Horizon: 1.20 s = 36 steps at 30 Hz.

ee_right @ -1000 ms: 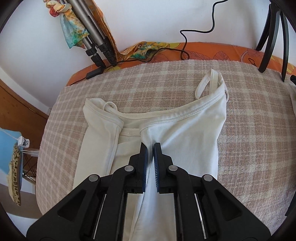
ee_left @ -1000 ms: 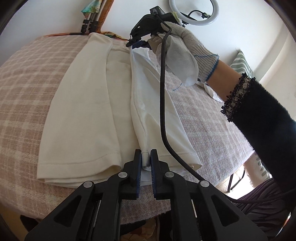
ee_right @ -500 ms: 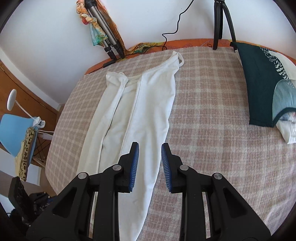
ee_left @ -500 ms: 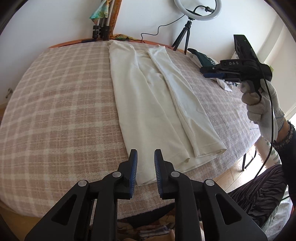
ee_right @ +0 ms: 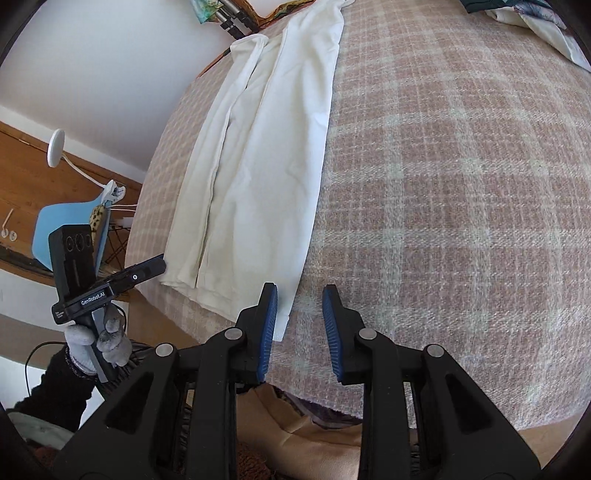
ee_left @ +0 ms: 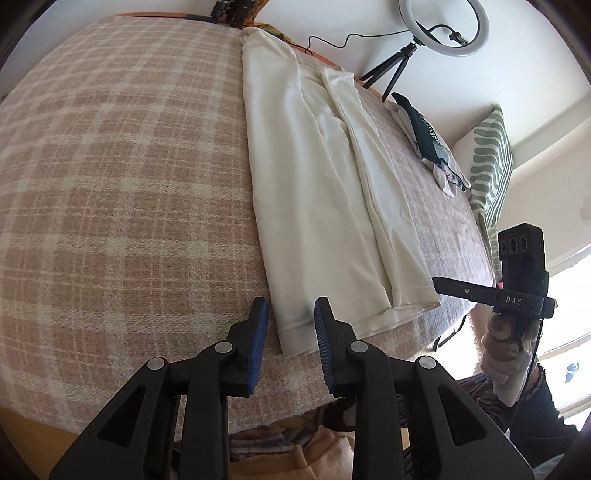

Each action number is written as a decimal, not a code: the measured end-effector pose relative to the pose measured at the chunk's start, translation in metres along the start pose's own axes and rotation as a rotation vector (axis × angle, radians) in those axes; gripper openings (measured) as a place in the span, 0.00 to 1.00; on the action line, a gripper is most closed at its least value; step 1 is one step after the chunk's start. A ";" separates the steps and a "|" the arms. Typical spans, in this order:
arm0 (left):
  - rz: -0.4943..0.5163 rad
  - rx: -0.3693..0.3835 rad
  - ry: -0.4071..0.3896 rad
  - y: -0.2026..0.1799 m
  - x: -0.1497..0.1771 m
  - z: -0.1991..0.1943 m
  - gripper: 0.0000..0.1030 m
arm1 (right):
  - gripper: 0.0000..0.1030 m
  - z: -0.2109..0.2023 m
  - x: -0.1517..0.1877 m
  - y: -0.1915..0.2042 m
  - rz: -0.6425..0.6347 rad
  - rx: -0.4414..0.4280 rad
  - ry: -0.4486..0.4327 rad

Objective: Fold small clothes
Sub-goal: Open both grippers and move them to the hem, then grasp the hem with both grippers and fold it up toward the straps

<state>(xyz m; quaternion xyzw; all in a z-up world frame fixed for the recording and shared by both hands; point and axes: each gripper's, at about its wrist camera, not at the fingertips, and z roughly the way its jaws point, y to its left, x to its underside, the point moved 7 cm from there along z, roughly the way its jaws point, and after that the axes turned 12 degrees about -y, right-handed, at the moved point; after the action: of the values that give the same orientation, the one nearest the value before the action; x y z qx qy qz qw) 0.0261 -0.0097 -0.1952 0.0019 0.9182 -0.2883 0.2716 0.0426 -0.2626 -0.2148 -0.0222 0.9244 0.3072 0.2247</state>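
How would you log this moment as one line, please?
white top: long strip on plaid bed | left gripper: open | right gripper: open

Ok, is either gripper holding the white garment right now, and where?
Nothing is held. Left gripper and right gripper are both open above the white garment's near hem.

One white garment (ee_left: 332, 177), one plaid blanket (ee_left: 129, 184), one ring light (ee_left: 445, 27), one striped cushion (ee_left: 489, 170), two grippers (ee_left: 288, 317)

left gripper (ee_left: 288, 317): was clamped on the white garment's (ee_left: 332, 192) hem; now parted, empty, lower centre of its frame.
right gripper (ee_right: 300, 308): released near the neckline, pulled back to the hem, wider apart.
white garment: right side now folded inward.
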 end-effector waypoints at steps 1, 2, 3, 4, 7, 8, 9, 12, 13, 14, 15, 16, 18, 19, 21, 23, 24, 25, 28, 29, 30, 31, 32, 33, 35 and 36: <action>-0.006 0.007 0.000 0.000 0.000 0.000 0.23 | 0.26 0.000 0.002 -0.001 0.018 -0.020 -0.001; -0.015 0.015 -0.002 0.001 0.000 -0.001 0.23 | 0.26 -0.001 0.003 -0.003 0.031 -0.034 -0.005; -0.026 0.023 -0.005 0.002 0.001 -0.002 0.23 | 0.26 -0.002 0.005 -0.004 0.041 -0.049 -0.004; -0.037 0.033 -0.006 0.003 0.002 -0.003 0.23 | 0.26 -0.003 0.006 -0.006 0.056 -0.071 0.005; -0.086 0.071 0.012 0.005 0.003 -0.005 0.24 | 0.26 -0.002 0.011 -0.008 0.099 -0.131 0.030; -0.104 0.085 0.018 0.005 0.004 -0.004 0.24 | 0.26 -0.001 0.012 -0.008 0.100 -0.142 0.035; -0.116 0.093 0.016 0.006 0.004 -0.004 0.24 | 0.26 -0.001 0.012 -0.007 0.098 -0.146 0.034; -0.088 0.084 0.011 0.001 0.003 -0.003 0.23 | 0.26 0.004 0.012 0.000 0.093 -0.158 0.042; -0.067 0.078 0.010 -0.002 0.003 -0.002 0.20 | 0.26 0.006 0.011 0.002 0.089 -0.159 0.040; -0.049 0.074 0.011 -0.004 0.003 -0.001 0.20 | 0.26 0.010 0.009 0.007 0.082 -0.161 0.042; -0.035 0.071 0.011 -0.006 0.003 0.000 0.18 | 0.25 0.012 0.010 0.013 0.073 -0.156 0.044; -0.025 0.067 0.014 -0.006 0.003 0.001 0.09 | 0.20 0.013 0.010 0.014 0.056 -0.138 0.039; -0.019 0.063 0.014 -0.006 0.003 0.002 0.07 | 0.10 0.015 0.012 0.020 0.028 -0.110 0.033; -0.021 0.066 0.006 -0.006 0.003 0.001 0.05 | 0.09 0.013 0.012 0.021 0.023 -0.112 0.026; -0.015 0.074 -0.017 -0.008 0.001 -0.005 0.05 | 0.07 0.005 0.010 0.025 0.013 -0.122 -0.001; -0.006 0.081 -0.043 -0.009 -0.001 -0.011 0.05 | 0.07 -0.003 0.008 0.026 0.008 -0.136 -0.029; -0.005 0.083 -0.050 -0.009 -0.001 -0.012 0.05 | 0.06 -0.004 0.007 0.025 0.005 -0.136 -0.035; -0.004 0.083 -0.048 -0.009 -0.001 -0.011 0.05 | 0.06 -0.002 0.008 0.024 0.002 -0.129 -0.028; -0.019 0.076 -0.032 -0.005 0.001 -0.005 0.04 | 0.06 0.007 0.011 0.022 0.003 -0.104 -0.001; -0.023 0.075 -0.034 -0.005 0.000 -0.005 0.04 | 0.06 0.008 0.010 0.022 0.007 -0.109 -0.002; -0.022 0.074 -0.039 -0.005 -0.001 -0.006 0.04 | 0.06 0.007 0.008 0.023 0.013 -0.118 -0.008; -0.025 0.078 -0.047 -0.006 -0.003 -0.008 0.04 | 0.06 0.005 0.004 0.024 0.021 -0.132 -0.017; -0.029 0.083 -0.055 -0.006 -0.006 -0.009 0.04 | 0.06 0.003 0.000 0.026 0.026 -0.146 -0.030; -0.029 0.085 -0.065 -0.008 -0.009 -0.010 0.04 | 0.06 0.000 -0.004 0.027 0.028 -0.154 -0.046; -0.029 0.084 -0.086 -0.010 -0.017 -0.012 0.04 | 0.06 -0.006 -0.013 0.029 0.032 -0.170 -0.073; -0.028 0.083 -0.096 -0.011 -0.021 -0.013 0.04 | 0.06 -0.008 -0.019 0.030 0.032 -0.178 -0.087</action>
<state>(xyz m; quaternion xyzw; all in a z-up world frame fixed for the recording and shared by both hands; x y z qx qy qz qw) 0.0355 -0.0089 -0.1700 -0.0136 0.8912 -0.3299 0.3111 0.0507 -0.2451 -0.1844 -0.0143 0.8831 0.3925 0.2567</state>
